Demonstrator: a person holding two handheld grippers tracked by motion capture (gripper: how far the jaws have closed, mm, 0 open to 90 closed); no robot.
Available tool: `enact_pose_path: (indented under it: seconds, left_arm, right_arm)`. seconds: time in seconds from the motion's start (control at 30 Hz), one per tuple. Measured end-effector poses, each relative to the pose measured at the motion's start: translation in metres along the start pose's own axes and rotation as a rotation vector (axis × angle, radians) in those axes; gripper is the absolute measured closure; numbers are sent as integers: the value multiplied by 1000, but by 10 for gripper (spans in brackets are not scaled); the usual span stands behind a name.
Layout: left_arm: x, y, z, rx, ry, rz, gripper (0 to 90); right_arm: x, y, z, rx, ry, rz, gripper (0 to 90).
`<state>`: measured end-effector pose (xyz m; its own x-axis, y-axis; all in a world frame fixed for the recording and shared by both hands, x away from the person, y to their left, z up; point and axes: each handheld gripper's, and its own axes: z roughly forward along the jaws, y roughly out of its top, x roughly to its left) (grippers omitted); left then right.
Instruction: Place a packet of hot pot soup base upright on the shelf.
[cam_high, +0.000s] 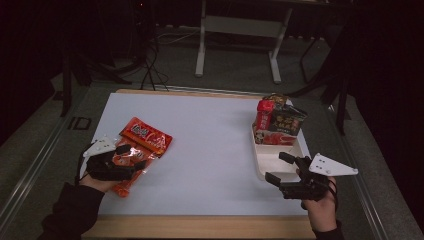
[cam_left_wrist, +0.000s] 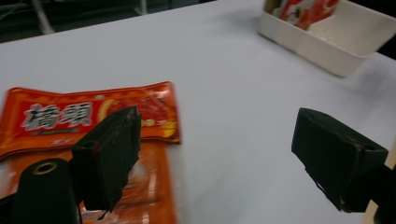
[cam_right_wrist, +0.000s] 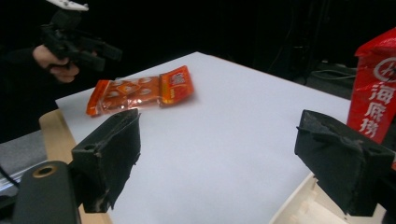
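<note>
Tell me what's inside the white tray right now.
The white tray holds upright snack packets crowded at its far end; its near half is bare. Whatever lies beneath or behind them is covered.

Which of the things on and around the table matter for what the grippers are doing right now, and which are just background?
In play:
- orange snack packet, flat on the white table
- left gripper, jaws open over the packet
- right gripper, open, at the bin's near end
- white bin, packets standing at its far end

Background:
- desk frame on the floor behind the table
- cables on the floor
</note>
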<state>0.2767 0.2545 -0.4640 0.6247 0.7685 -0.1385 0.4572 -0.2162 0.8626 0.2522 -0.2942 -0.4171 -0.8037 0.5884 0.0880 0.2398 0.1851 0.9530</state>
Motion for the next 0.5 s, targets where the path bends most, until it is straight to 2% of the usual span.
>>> enact_pose_path:
  seconds: [0.03,0.07,0.1,0.13,0.2,0.3,0.33,0.43,0.5]
  left_arm:
    - [4,0,-1,0,24,1,188]
    - [4,0,-1,0,24,1,207]
    - [12,0,-1,2,43,-8,215]
    - [12,0,-1,2,43,-8,216]
    - [23,-2,0,11,87,-19,260]
    - [32,-4,1,10,107,-33,397]
    - [39,-6,2,19,136,-39,449]
    - [49,-8,5,45,181,-47,582]
    - [54,-9,6,54,183,-47,685]
  right_arm:
    - [0,-1,0,0,-1,1,143]
    - [0,-1,0,0,-1,1,143]
    - [-1,-2,0,0,3,5,143]
    - [-1,-3,0,1,4,9,143]
    - [-2,-4,1,1,7,11,143]
    - [-3,-5,2,5,15,12,143]
    - [-2,-6,2,8,20,11,143]
    - [-2,-7,3,11,23,6,143]
    - [-2,-7,3,12,25,5,144]
